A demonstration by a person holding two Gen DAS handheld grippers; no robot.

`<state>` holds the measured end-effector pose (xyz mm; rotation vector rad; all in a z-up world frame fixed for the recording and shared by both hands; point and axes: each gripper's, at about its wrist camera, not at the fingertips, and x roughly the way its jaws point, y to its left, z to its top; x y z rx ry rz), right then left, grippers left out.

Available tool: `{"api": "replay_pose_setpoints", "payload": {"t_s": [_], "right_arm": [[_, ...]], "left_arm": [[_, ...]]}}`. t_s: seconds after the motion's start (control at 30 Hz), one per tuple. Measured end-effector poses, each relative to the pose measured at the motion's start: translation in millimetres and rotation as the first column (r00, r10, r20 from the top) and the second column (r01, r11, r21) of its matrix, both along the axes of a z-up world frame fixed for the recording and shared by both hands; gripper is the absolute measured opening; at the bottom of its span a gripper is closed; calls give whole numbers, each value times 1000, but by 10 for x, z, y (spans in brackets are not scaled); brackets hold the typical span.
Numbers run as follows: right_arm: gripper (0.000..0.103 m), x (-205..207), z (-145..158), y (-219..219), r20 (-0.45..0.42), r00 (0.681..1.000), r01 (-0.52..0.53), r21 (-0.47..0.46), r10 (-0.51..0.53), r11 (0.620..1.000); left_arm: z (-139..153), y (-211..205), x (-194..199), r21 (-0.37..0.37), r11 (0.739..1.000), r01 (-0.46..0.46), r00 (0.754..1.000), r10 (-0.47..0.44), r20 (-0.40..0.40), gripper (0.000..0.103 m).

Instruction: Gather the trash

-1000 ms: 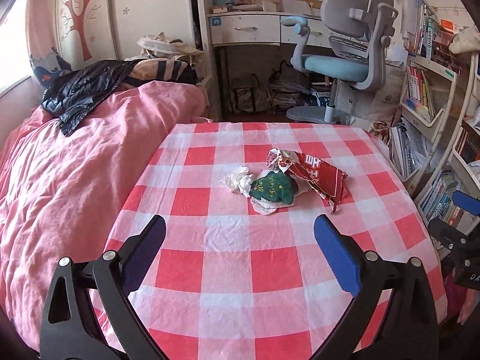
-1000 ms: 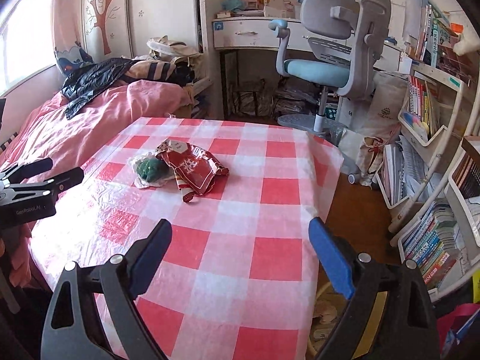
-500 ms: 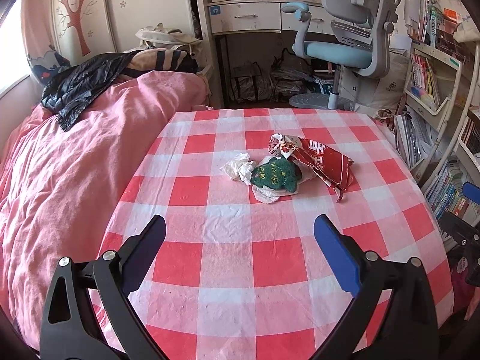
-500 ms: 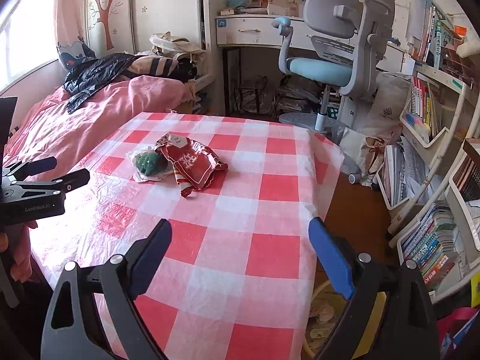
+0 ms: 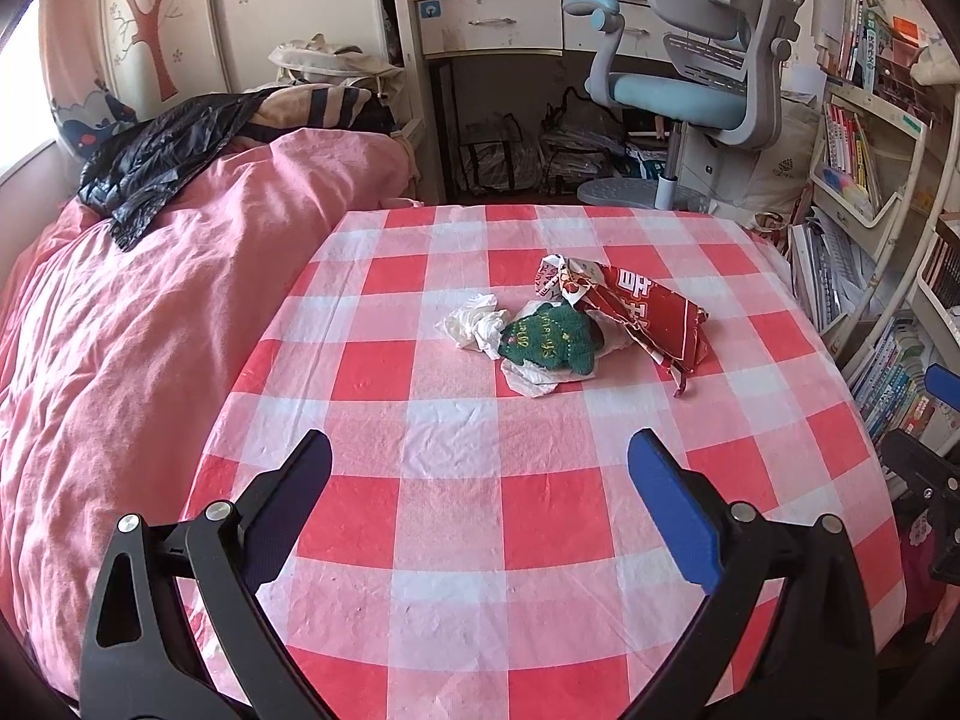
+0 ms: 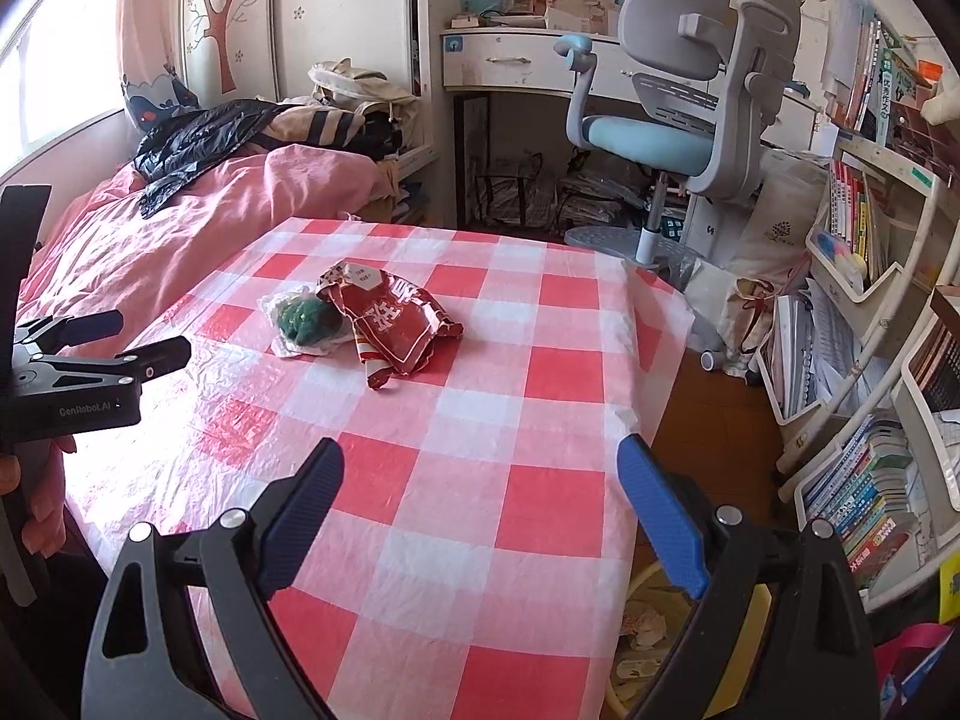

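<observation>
**Both tongs drawn back, trash pile alone mid-bench**

Since a second ago both views have pulled back a little from the pile: in the left wrist view the litter sits higher and farther off, and the far edge of the bench shows more fully. The pile itself has not shifted.

Left tongs hang above the near part of the bench, spread wide apart with nothing between the fingers, one dark pad at the left and one blue pad at the right. Right tongs are likewise spread wide and empty, hovering over the bench's near right part, close to its right edge. In the right wrist view the left tongs appear at the far left, above the bench's left side.

Well ahead of both tongs, near the middle of the red-and-white checked cloth, lies the trash. A crumpled white tissue sits at the left of the pile, touching a green knitted piece with gold lettering, which rests on a thin whitish wrapper. A torn red snack bag lies against the green piece on its right, its open end pointing toward the far side.

Beyond the bench's left edge is a bed with a pink cover, with a black jacket lying at its far end. Behind the bench stand a white desk and a grey-and-blue swivel chair. Bookshelves fill the right side. Below the bench's right edge, the right wrist view shows a yellow-rimmed bin holding crumpled paper.
</observation>
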<state>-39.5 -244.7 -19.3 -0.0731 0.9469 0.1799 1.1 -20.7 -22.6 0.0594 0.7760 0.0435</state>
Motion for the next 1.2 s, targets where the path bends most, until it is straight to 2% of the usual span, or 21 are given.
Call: {"api": "replay_pose_setpoints", "payload": {"t_s": [0.3,1.2], "right_arm": [[89,1,-30,36,-5,1000,-14,-13,14,1000],[89,-7,-39,100,-5,1000,-27,-21,27,999]], "left_arm": [[-19,45,9,-24,1000,-10,1000,10,-6,95],[-45,33,14,-21,1000,-7,1000,7,-15,95]]}}
